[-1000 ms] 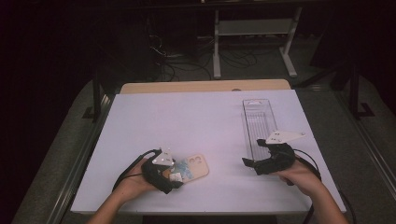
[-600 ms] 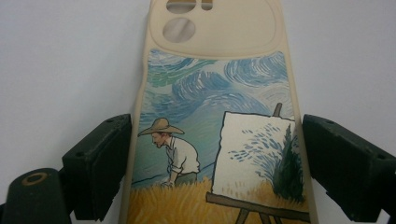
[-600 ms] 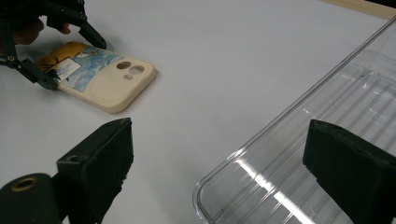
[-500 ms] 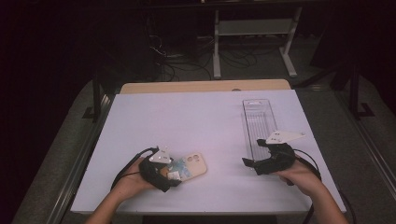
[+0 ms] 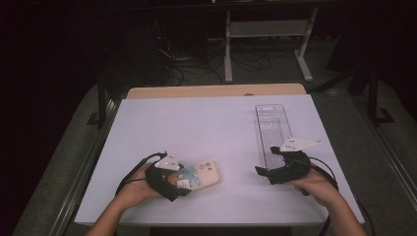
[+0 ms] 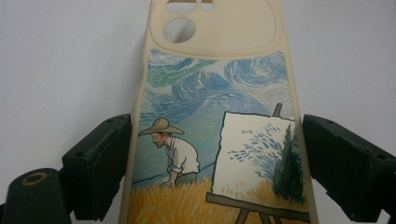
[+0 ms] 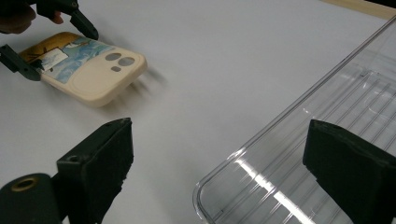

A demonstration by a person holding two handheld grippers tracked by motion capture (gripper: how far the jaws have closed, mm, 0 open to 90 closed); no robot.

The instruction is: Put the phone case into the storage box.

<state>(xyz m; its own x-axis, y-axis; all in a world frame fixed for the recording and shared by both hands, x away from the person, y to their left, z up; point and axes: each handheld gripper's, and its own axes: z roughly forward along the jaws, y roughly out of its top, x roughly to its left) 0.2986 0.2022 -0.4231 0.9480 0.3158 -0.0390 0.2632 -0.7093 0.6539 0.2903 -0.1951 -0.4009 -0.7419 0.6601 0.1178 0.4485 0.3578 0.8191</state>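
A cream phone case (image 5: 204,175) printed with a painter in a wheat field lies low over the white table (image 5: 196,123) at the front left. My left gripper (image 5: 183,183) is shut on its long sides. In the left gripper view the case (image 6: 210,93) runs up between the two pads, camera cut-out farthest from me. My right gripper (image 5: 264,159) stands open at the front right, over the near end of a clear plastic tray (image 5: 272,123). In the right gripper view the tray's near corner (image 7: 327,93) lies under the open jaws, with the case (image 7: 93,74) far left.
The tray runs lengthwise toward the back along the table's right side. A wooden strip (image 5: 216,91) borders the far edge. Beyond it are dark floor, cables and a metal stand (image 5: 265,34). Bare white surface spans the middle and back left.
My left gripper has shifted slightly to the left with the case still in it. The right gripper has stayed where it was.
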